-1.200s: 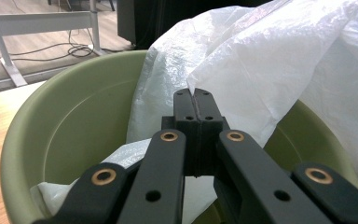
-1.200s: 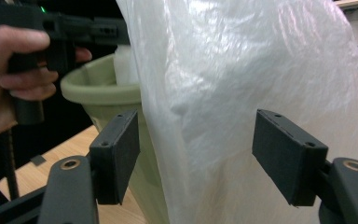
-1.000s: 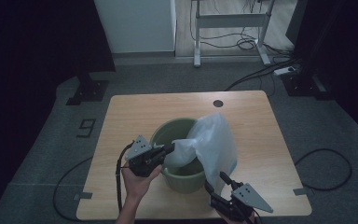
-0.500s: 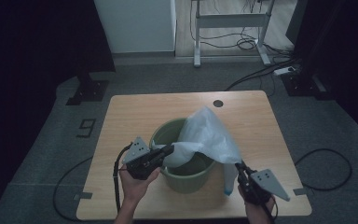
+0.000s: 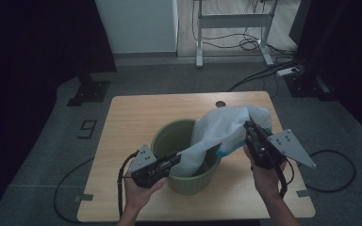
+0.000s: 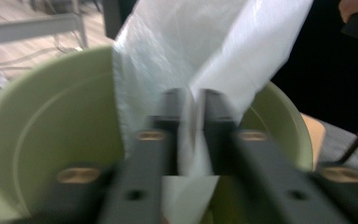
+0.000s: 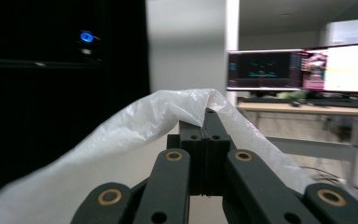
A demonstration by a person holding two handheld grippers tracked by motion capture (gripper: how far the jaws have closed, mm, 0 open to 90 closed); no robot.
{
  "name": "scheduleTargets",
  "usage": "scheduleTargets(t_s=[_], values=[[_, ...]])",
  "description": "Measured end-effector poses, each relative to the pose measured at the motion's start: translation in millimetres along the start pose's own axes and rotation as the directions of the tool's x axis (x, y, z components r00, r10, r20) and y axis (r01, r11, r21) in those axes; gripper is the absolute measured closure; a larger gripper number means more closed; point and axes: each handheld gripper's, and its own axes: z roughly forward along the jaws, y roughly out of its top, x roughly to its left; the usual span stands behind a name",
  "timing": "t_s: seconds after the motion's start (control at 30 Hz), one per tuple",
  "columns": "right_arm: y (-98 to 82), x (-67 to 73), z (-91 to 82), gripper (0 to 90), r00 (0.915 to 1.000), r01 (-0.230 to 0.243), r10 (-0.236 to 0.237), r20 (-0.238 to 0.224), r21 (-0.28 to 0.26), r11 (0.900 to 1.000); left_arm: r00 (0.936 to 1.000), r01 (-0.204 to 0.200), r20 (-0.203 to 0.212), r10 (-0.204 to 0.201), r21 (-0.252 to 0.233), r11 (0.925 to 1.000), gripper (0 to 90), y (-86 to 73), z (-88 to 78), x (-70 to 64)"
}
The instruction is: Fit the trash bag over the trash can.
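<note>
A: Starting nearest the person, how many claws are at work?

B: Two. The left claw [image 5: 173,160] sits at the near rim of the one green bucket [image 5: 167,139]; its jaws have just been opening, and a fold of the one white plastic bag [image 5: 221,129] lies in the narrow gap between them. Whether the pads press it, I cannot tell.

A: And the other?

B: The right claw [image 5: 250,128] is held up over the right side of the table [image 5: 132,117], its jaws closed tight on the upper edge of the bag.

A: So where is the bag?

B: Stretched between the two claws: its lower end hangs inside the bucket, its top is lifted out to the right.

A: Farther back?

B: One small dark round spot [image 5: 220,103] near the table's far edge, then one white desk frame [image 5: 233,21] on the floor.
</note>
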Motion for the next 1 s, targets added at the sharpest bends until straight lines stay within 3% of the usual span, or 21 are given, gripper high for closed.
scheduleTargets(t_s=[0.1, 0.2, 0.43, 0.73, 0.83, 0.93, 1.0], values=[[0.6, 5.5, 4.7, 88.9, 0.9992, 0.003, -0.002, -0.04, 0.005, 1.0, 0.9999, 0.014, -0.008, -0.014, -0.033, 0.9994, 40.0, 5.5, -7.8, -2.4], [-1.6, 11.2, 9.1, 88.9, 0.9931, -0.001, 0.004, -0.117, 0.028, 1.0, 0.9996, 0.005, 0.026, -0.003, -0.056, 0.9984, 31.3, 16.0, -15.2, -6.0], [-9.7, 23.9, 17.1, 88.9, 0.9821, 0.01, 0.005, -0.189, 0.079, 0.997, 0.9983, 0.006, 0.058, -0.002, -0.068, 0.9977, 28.4, 27.8, -6.7, -13.7], [-22.5, 38.4, 27.2, 88.7, 0.9688, 0.023, 0.014, -0.247, 0.149, 0.989, 0.9988, -0.006, 0.047, 0.007, -0.032, 0.9995, 25.6, 21.1, 8.4, -23.1], [-23.9, 42.4, 29.0, 88.6, 0.9636, 0.025, 0.019, -0.267, 0.16, 0.987, 0.9998, -0.019, 0.0, 0.019, -0.035, 0.9992, 28.9, 18.2, 8.3, -23.6], [-26.0, 45.5, 29.1, 87.8, 0.955, 0.016, 0.036, -0.294, 0.17, 0.985, 0.9977, -0.043, -0.054, 0.04, -0.045, 0.9981, 48.9, 16.1, 5.8, -22.8], [-27.7, 46.9, 29.2, 85.4, 0.9485, 0.004, 0.052, -0.312, 0.178, 0.984, 0.9978, -0.038, -0.056, 0.035, -0.051, 0.998, 65.1, 15.0, 3.7, -19.6]])
